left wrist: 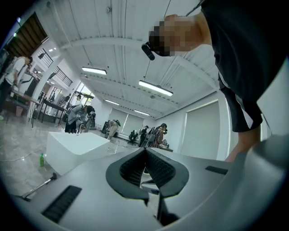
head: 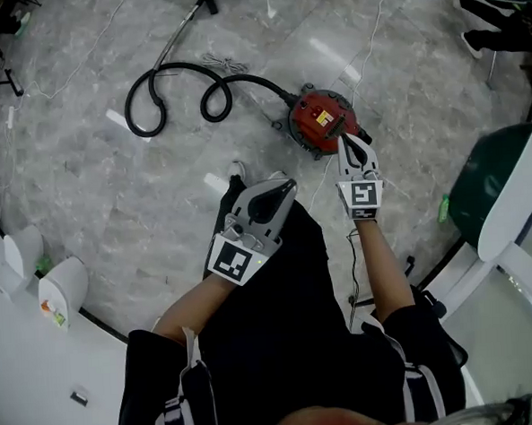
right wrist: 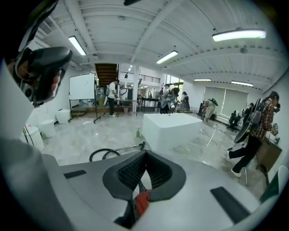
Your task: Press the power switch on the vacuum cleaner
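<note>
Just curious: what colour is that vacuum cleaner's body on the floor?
The vacuum cleaner is red, with a yellow label on top; head view shows it best.

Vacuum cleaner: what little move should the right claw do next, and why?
Probably a short, gentle push down. The right claw is shut, and its tip sits at the near edge of the red vacuum. Red shows right under its jaws in the right gripper view. I can't tell exactly where to press, so it should go slowly.
</note>
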Tool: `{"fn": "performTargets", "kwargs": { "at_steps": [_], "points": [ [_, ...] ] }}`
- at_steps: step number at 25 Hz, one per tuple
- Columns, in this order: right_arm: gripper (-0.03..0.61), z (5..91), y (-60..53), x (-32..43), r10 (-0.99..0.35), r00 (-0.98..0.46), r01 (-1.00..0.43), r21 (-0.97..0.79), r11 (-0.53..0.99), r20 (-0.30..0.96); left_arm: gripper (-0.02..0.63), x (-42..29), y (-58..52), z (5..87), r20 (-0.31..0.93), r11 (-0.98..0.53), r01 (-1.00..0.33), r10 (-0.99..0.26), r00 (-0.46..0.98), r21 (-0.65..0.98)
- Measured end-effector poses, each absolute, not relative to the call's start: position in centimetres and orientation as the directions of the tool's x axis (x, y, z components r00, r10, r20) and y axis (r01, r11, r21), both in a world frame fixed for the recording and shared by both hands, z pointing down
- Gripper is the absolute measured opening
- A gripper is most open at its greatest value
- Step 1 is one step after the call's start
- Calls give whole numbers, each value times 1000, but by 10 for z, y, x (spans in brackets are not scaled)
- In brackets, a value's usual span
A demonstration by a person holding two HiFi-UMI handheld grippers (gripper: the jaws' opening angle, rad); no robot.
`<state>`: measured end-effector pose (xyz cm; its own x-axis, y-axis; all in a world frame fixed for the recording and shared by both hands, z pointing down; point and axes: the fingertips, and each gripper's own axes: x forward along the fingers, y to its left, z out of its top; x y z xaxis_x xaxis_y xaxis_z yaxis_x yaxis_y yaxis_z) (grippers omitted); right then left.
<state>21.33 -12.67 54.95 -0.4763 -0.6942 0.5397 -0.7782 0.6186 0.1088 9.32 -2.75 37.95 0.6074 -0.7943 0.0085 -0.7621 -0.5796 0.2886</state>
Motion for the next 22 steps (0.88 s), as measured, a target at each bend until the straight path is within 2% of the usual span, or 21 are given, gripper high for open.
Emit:
{"fn": "performTargets", "kwargs": {
  "at_steps": [7,14,18,22],
  "points": [
    [15,636,-164,217,-632,-450,-796,37,604,632,18,78,-45,410,68,-509,-821,-838,541,258],
    [15,739,-184,223,-523,-384,-767,52,639,761,18,78,-65,453,131,-482,-816,-830,542,319],
    [15,794,-198,226,-484,-358,-753,59,655,799,18,69,-73,477,135,-442,-824,-848,513,353],
    [15,850,-200,236,-425,-304,-715,91,693,853,18,74,-69,492,111,-467,-793,-831,545,393]
  ]
}}
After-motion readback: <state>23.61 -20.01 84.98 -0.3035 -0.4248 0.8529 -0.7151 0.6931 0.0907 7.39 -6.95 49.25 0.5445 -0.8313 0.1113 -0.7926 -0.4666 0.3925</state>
